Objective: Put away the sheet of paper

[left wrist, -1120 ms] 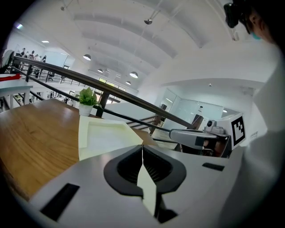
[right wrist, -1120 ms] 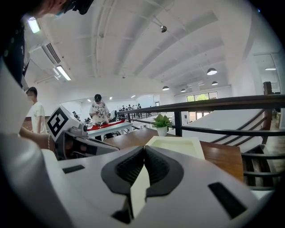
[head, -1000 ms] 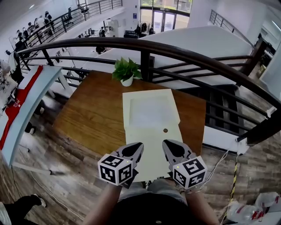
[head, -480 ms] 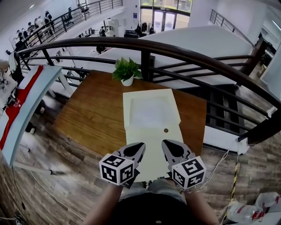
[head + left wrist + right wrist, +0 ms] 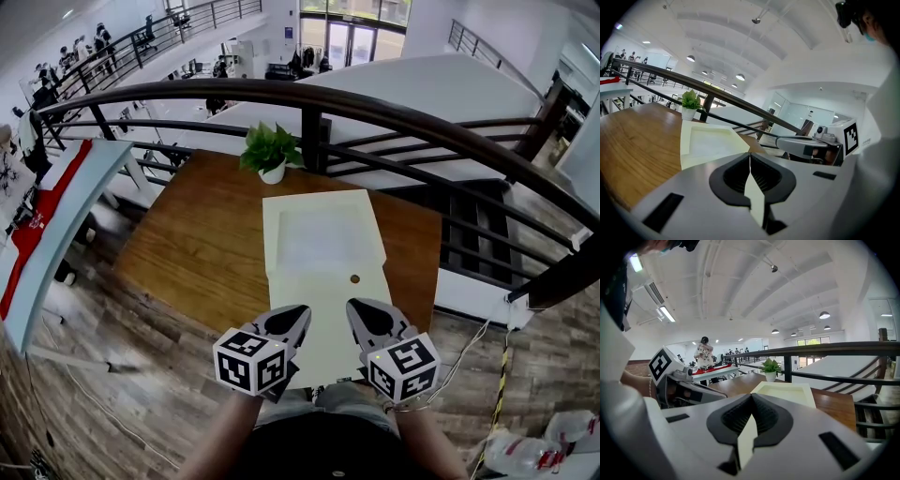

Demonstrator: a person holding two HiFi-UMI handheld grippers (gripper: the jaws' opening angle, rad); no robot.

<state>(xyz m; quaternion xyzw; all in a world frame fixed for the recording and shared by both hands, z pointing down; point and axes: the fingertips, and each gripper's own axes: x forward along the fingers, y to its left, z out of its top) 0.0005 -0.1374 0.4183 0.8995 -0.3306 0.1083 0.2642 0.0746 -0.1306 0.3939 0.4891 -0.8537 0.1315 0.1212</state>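
A pale yellow paper folder [image 5: 323,281] lies lengthwise on the wooden table [image 5: 197,253], with a small brown button [image 5: 354,278] on it. A lighter rectangle [image 5: 323,239] shows in its far half; I cannot tell whether that is the sheet. My left gripper [image 5: 286,321] and right gripper [image 5: 366,319] sit side by side at the folder's near edge. Each is shut on that edge. In the left gripper view a pale yellow strip is pinched in the left gripper [image 5: 750,161], with the folder [image 5: 710,143] beyond. The right gripper [image 5: 751,404] pinches the same edge, with the folder [image 5: 785,392] ahead of it.
A small potted plant [image 5: 270,152] stands at the table's far edge, just beyond the folder. A dark curved railing [image 5: 394,117] runs behind the table. A white table with a red strip [image 5: 47,220] stands to the left. Wood floor surrounds the table.
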